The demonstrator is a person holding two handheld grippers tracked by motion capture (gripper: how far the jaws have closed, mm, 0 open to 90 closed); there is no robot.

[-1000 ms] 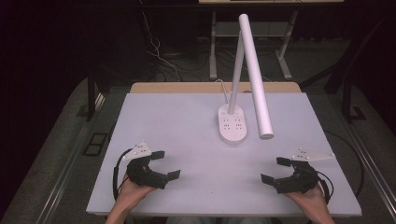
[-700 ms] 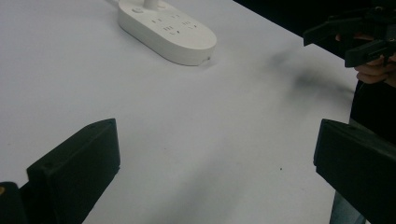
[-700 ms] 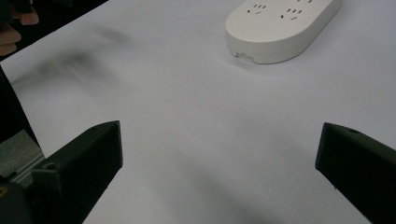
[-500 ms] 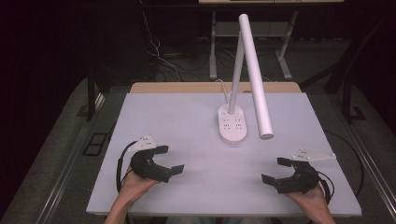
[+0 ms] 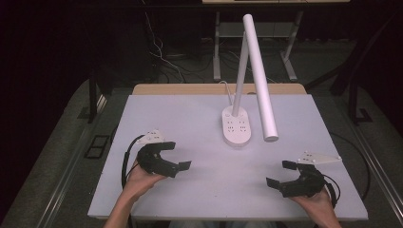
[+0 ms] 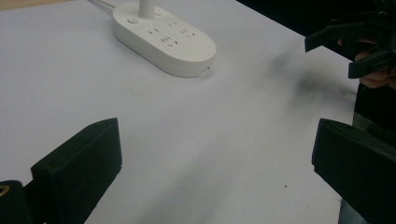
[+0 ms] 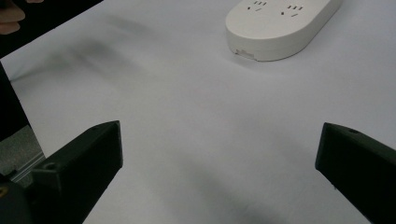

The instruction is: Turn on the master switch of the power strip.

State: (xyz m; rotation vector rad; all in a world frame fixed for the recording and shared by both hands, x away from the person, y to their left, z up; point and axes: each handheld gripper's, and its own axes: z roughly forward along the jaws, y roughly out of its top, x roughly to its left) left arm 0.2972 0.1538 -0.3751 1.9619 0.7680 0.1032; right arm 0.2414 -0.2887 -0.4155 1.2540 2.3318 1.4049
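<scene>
- The room around is dark, and a white desk [image 5: 209, 190] stands in the middle, with cables on the floor behind it.
- At the left side of the desk, the left claw [image 5: 174, 156] is held in a hand [image 5: 138, 179] above the surface. Its jaws are spread wide and nothing is between them. They point to the right, toward the middle of the desk.
- In the middle, toward the far edge, a white desk lamp stands. Its oval base [image 5: 236, 127] has sockets on top and rests flat on the desk. The thin stem goes up from the base, and the long white tube head [image 5: 259, 78] slopes down on the right of the base.
- The base is well apart from both claws, about between them.
- At the right side, the right claw [image 5: 280, 174] is held low over the desk near the front edge. Its jaws are also spread wide and hold nothing.
</scene>
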